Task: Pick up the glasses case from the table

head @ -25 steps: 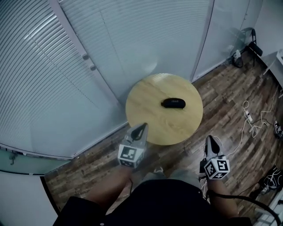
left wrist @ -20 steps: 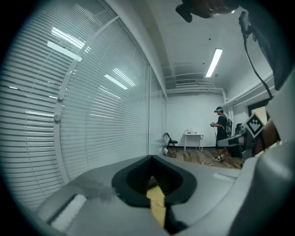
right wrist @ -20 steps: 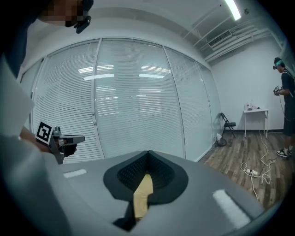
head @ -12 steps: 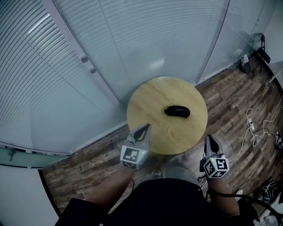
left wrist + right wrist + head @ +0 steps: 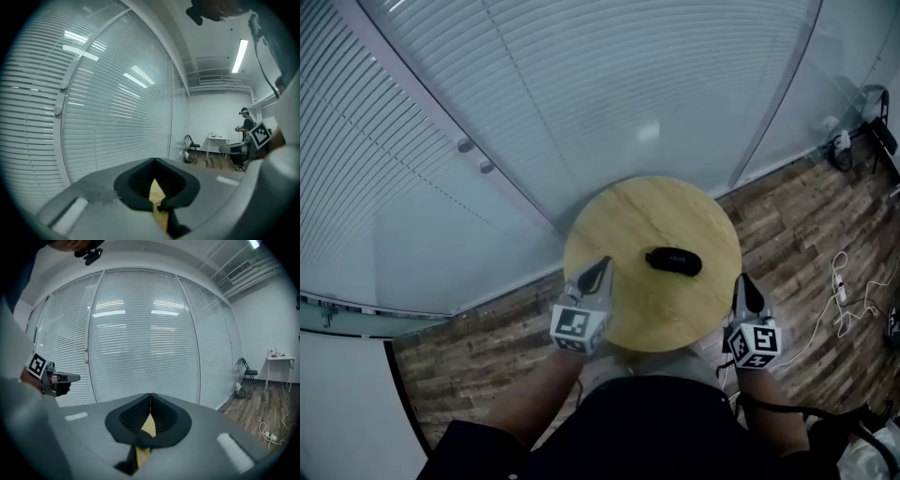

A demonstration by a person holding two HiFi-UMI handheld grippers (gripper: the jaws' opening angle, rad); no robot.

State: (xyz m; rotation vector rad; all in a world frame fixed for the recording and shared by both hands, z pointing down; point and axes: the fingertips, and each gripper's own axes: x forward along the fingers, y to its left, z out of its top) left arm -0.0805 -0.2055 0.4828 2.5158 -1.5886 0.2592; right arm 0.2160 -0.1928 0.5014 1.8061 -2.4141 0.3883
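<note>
Case (image 5: 673, 261): dark, lying flat on round wooden table (image 5: 647, 211), about ctr, a touch toward the right edge, long side crosswise to me. Nothing touching it.

L gripper (image 5: 604, 264): tips over table's left edge, well apart from case. In left gripper view I read jaws pressed together, nothing btw them.

R gripper (image 5: 742, 281): tips at table's right edge, near case, not touching. Right gripper view: jaws closed tight, also empty.

Both point toward blinds (image 5: 581, 94) behind table. Wood floor (image 5: 806, 225) w/ cables (image 5: 848, 298) off to the right.
</note>
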